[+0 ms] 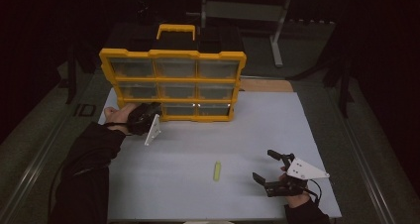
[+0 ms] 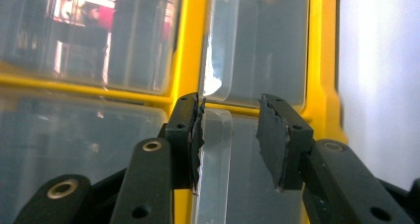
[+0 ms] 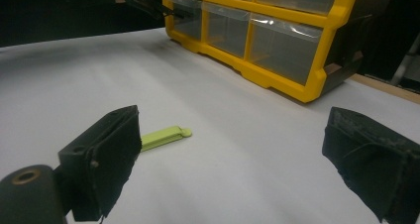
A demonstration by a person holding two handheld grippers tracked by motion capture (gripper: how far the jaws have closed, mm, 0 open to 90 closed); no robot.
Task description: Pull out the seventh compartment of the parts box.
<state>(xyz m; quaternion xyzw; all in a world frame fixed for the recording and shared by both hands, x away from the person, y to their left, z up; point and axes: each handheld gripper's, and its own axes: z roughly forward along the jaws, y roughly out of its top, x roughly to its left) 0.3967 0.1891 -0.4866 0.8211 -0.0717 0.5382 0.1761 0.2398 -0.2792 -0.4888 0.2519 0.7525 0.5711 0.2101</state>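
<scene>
White tabletop [image 1: 198, 149]: left claw [image 2: 230, 135] part-open astride organizer's [image 1: 173, 80] clear drawer lip [image 2: 215, 135], right claw [image 3: 237, 164] wide, empty.

The contents of the drawers of the yellow organizer [image 1: 173, 80] cannot be determined: the clear fronts show only reflections. The left gripper [image 1: 154, 109] fingertips are hidden against the organizer's lower-left drawer in the high view. In the right gripper view, the organizer's top and right end are cut off by the frame edges. The small green object [image 1: 216, 170], near the organizer, is too small to identify.
</scene>
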